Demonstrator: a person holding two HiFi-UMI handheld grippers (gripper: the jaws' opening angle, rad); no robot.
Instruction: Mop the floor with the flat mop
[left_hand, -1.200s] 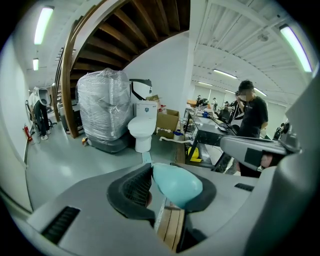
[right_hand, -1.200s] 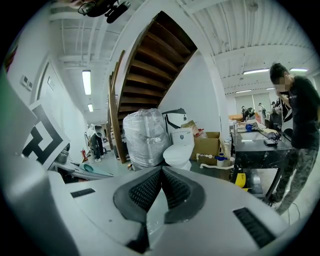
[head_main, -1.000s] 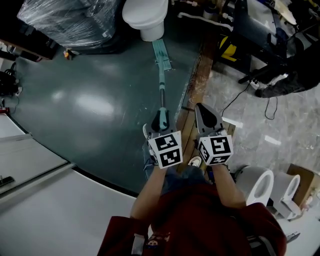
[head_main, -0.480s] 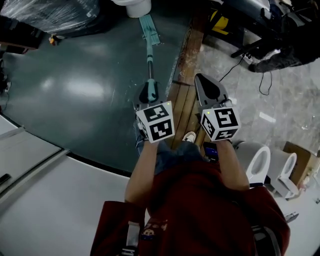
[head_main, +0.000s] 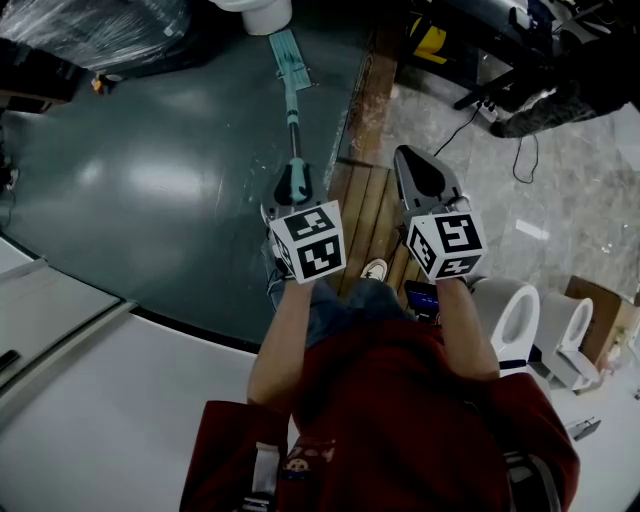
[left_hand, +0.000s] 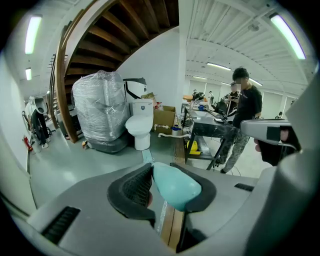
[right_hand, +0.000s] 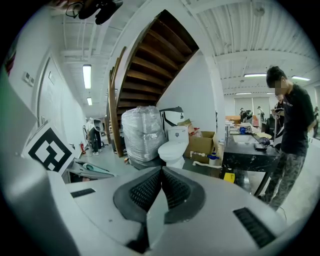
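Crowding the far edge of the dark green floor (head_main: 160, 190) were a white toilet (head_main: 250, 12) and, to its left, a bulky load wrapped in clear film (head_main: 90, 25). A strip of worn wooden boards (head_main: 365, 110) ran along the floor's right side. Past it lay pale stone paving with a black cable (head_main: 478, 105) trailing across it. A dark bench (left_hand: 212, 131) stood on that side with a yellow object (head_main: 432, 40) low beside it, and a person in dark clothes (left_hand: 246, 112) stood next to the bench. Another white toilet (head_main: 520, 335) sat on the paving close to the holder's right side, near a cardboard box (head_main: 600, 310).

The flat mop (head_main: 291, 110) stretched straight ahead of the left tool (head_main: 293, 188). Its teal head (head_main: 290, 55) lay flat on the green floor, right up by the toilet's base, and whether the two touched could not be told. The thin shaft ran back from the head to the tool. The left tool was clamped on the rounded teal handle end (left_hand: 176, 186), which filled the space between its dark ribbed pads (left_hand: 135, 187). The right tool (right_hand: 161, 182) was held beside the left one, over the wooden boards and apart from the mop — its jaws pressed together with nothing between them.
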